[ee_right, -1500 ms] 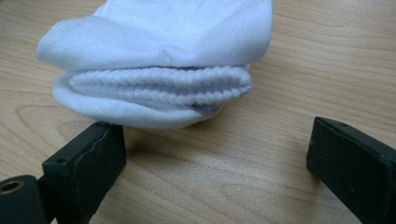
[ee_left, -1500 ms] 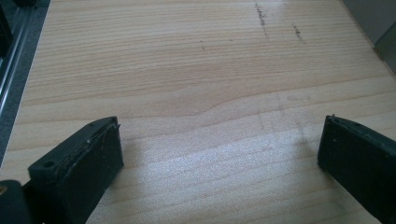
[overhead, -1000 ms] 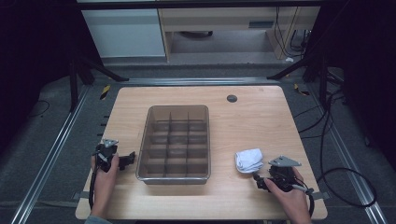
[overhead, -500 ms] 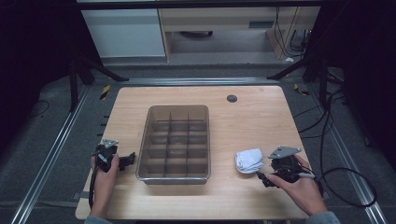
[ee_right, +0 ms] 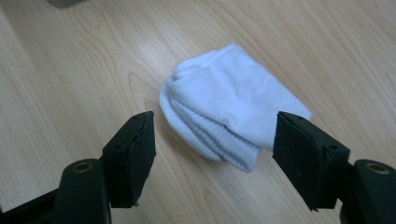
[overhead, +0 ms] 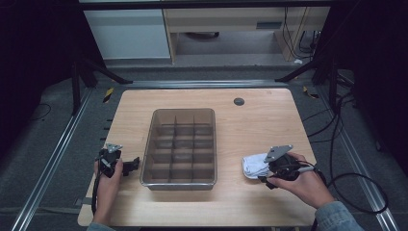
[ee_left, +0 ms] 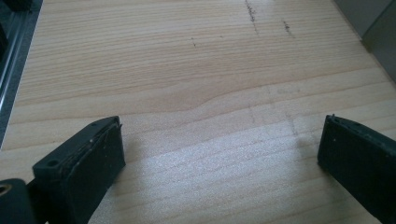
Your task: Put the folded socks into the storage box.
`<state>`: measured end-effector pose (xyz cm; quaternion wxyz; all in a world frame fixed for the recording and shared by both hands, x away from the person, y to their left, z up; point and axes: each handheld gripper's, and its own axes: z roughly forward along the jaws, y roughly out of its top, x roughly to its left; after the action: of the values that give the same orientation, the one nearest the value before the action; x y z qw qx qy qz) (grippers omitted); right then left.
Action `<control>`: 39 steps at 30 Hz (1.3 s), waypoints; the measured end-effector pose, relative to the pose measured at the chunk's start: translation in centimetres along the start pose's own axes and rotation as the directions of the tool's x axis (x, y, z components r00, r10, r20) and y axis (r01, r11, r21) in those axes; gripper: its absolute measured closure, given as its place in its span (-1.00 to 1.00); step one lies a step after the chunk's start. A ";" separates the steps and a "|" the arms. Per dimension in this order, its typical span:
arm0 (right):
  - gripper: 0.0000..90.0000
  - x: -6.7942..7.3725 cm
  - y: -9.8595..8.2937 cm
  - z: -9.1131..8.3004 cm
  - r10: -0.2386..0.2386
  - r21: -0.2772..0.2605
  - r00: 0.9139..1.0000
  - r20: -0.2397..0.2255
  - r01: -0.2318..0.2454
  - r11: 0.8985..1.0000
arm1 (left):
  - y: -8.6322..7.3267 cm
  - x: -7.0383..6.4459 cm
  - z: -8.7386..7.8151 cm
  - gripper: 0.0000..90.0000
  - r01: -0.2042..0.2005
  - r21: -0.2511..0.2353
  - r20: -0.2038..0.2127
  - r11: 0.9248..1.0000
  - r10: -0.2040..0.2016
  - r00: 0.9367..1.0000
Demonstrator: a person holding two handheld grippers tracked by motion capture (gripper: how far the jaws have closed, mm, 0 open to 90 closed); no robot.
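In the high view we see the folded white sock [overhead: 255, 165] lying on the table [overhead: 260, 120] right of the clear divided bin [overhead: 182, 147], with the right gripper [overhead: 269, 174] just beside it and the left gripper [overhead: 126, 166] left of the bin. In the left gripper view we find its jaws spread wide over bare wood. In the right gripper view the jaws stand released, the sock [ee_right: 231, 123] between them and just beyond.

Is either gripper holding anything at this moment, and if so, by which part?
Nothing is held. The right gripper is open with the folded white sock lying on the table between and just beyond its jaws, untouched. The left gripper is open over bare table.
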<state>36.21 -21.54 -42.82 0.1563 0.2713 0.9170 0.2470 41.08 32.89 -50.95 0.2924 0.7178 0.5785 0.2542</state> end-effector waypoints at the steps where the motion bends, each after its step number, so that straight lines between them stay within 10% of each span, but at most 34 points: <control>1: -0.33 0.0 0.0 0.0 0.000 0.000 1.000 0.000 0.000 1.000 | 0.0 0.0 0.0 -1.00 0.000 0.000 0.000 1.000 0.000 1.000; 19: -0.28 -0.3 1.3 3.2 -0.167 0.085 0.983 -0.074 0.173 0.981 | -0.2 -0.2 -0.2 -1.00 -0.013 0.000 0.014 1.000 0.013 1.000; 39: -0.09 -0.1 1.6 4.6 -0.202 0.143 0.974 -0.105 0.215 0.966 | -0.3 -0.2 -0.3 -1.00 -0.017 -0.001 0.020 1.000 0.017 1.000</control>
<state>38.93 -18.76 -45.79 0.1188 0.1731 0.9628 0.1699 40.67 32.76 -50.97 0.2963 0.7253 0.5691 0.2496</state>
